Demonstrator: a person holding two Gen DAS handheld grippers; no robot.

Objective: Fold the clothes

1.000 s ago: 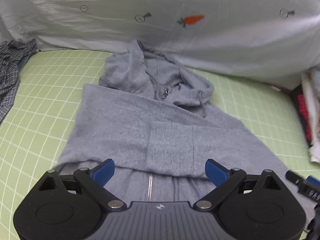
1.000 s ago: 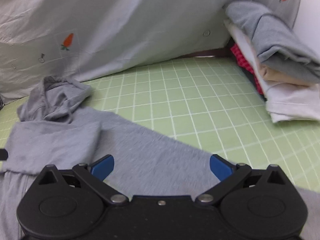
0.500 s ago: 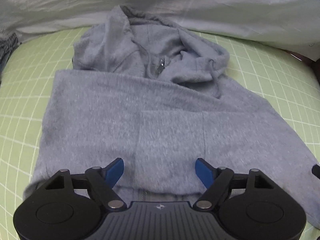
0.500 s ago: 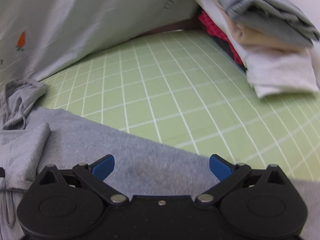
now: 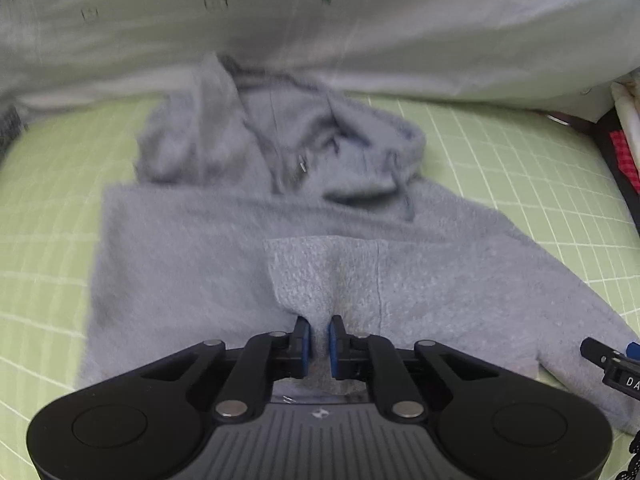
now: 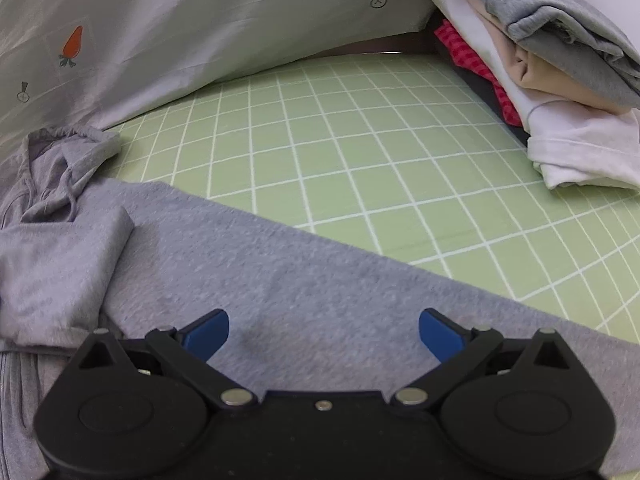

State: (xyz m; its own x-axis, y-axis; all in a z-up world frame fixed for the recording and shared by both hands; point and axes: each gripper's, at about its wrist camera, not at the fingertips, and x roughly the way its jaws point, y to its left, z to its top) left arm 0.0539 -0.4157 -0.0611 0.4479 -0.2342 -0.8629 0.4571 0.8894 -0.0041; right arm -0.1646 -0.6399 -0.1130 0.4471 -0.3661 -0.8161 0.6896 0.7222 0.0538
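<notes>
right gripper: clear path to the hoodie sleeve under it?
Probably yes. The right gripper is open right over the grey hoodie sleeve, nothing lying between; the folded clothes stack sits well off to the side.

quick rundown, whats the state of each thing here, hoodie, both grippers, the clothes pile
grey hoodie: flat on the green grid mat, sleeves folded across the body, hood crumpled
left gripper: jaws have just been closing, pinched on a ridge of hoodie fabric
right gripper: open, over the hoodie sleeve, nothing gripped
clothes pile: folded and stacked at the mat's right edge
</notes>
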